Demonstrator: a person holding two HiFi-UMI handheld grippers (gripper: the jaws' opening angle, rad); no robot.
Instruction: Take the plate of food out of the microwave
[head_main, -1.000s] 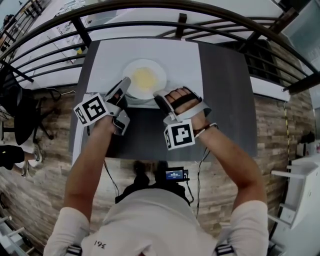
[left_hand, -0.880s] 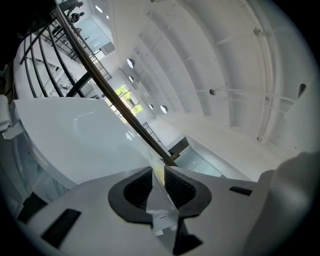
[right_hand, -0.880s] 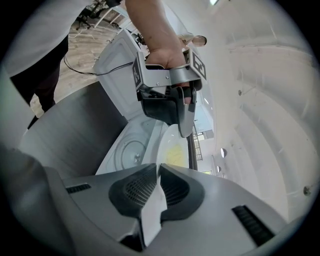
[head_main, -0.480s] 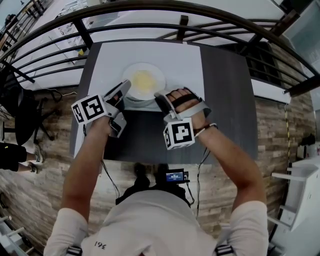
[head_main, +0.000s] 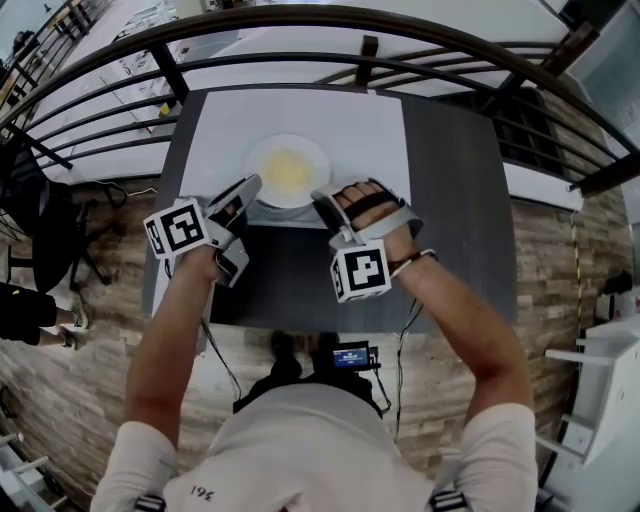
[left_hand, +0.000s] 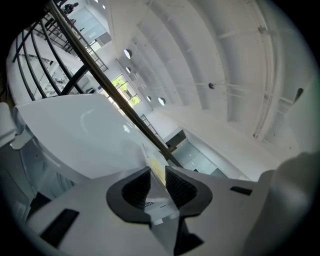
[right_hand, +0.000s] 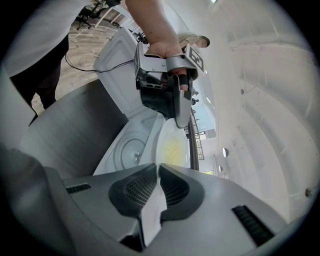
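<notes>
White plate (head_main: 316, 160), pale yellow food (head_main: 286, 170) in its middle; the microwave (head_main: 370, 130) white as well; the table (head_main: 450, 220) dark grey, faintly streaked; the floor (head_main: 560, 280) brown and tan in staggered planks; the railing (head_main: 250, 60) black bars. Left gripper (head_main: 250, 188) pale grey, its jaws just opening with the white rim between them; its pads (left_hand: 136, 186) dark grey with a fine ribbed grid; its cube white with black square markers. Right gripper (head_main: 320, 197) the same grey, same black-on-white cube; black straps over the right hand (head_main: 372, 212); the shirt (head_main: 300, 440) white.
</notes>
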